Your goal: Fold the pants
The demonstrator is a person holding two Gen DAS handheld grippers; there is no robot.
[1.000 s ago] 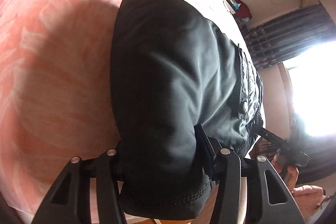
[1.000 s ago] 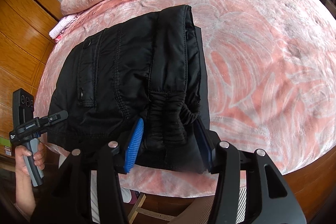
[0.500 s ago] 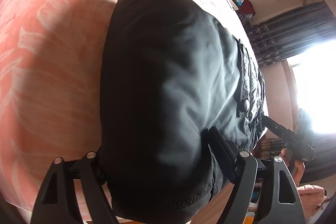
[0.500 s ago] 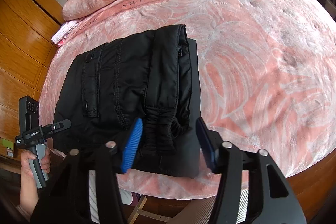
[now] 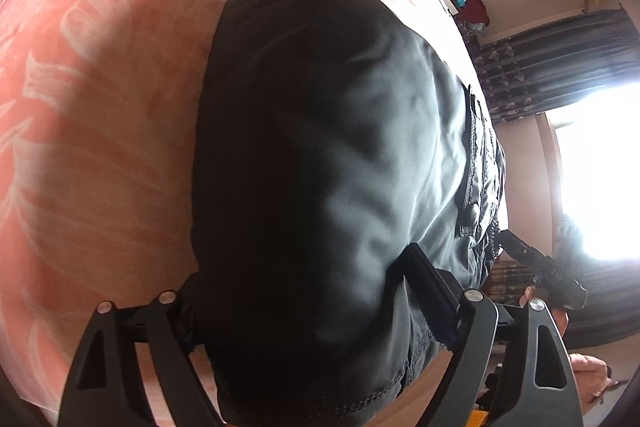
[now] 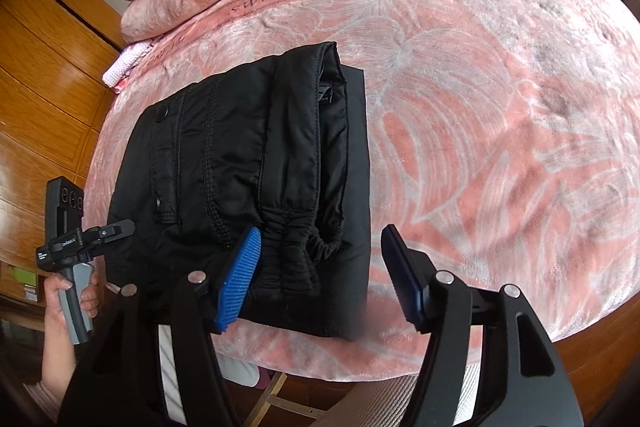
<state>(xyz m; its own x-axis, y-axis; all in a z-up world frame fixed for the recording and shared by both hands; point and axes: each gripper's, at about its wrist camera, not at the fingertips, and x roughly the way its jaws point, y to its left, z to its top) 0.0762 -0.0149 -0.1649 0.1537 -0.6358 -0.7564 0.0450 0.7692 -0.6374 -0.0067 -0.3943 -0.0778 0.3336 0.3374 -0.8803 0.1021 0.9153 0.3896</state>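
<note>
We see the black pants [image 6: 248, 163] lying folded into a thick bundle near the front edge of the bed [image 6: 500, 107], on its pink blanket. Our left gripper [image 5: 304, 291] is opening wide around the bundle's near end, not pinching it. Our right gripper [image 6: 320, 267] is opening too, with the elastic waistband between its pads, unpressed.

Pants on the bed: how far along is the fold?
Done: the black pants lie as a compact folded stack near the edge of the pink blanket, waistband toward the camera. In hand: nothing looks gripped. The right gripper is opening, pads off the cloth; the left gripper is opening astride the fabric. Left: apparently just pulling both grippers clear.
</note>
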